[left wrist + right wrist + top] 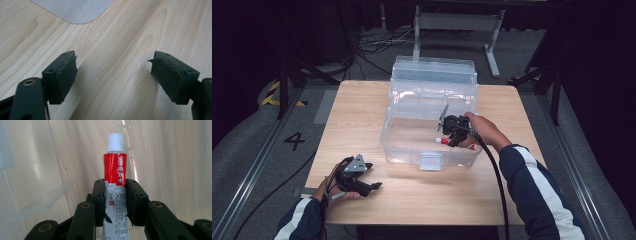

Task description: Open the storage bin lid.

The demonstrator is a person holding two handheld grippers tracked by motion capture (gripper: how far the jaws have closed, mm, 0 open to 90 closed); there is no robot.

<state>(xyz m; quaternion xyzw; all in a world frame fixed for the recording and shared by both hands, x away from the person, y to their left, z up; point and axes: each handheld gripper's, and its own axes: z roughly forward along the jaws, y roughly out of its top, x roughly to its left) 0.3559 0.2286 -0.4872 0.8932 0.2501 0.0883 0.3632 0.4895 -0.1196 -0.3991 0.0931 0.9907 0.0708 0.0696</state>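
The ointment tube (115, 170) sat clamped between the jaws of the right gripper (115, 202), its long axis running straight out ahead of them, white screw cap (115, 142) foremost and the flat tail back toward the gripper body. In the high view the tube (443, 141) poked out sideways from the right gripper (455, 131), cap toward the person's left, low over the near half of the clear plastic box (397, 150). So the thing lay not away from this gripper but in it, and the coming move turned, as I judged it, on where the box floor lay below: directly under the tube, seen through the clear wall as pale wood grain. A lowering and a release looked like the step in hand.

The writing: a red band near the cap bore "999" in white followed by Chinese characters; the white body below carried larger grey Chinese characters and a small "30g"-like mark, partly hidden by the pads.

The box's lid (434, 70) stood open beyond the right gripper. The left gripper (362, 182) rested well apart on the wooden table (362, 105), nearer the person, its jaws wide apart and holding nothing, a corner of the box (75, 10) ahead of it.
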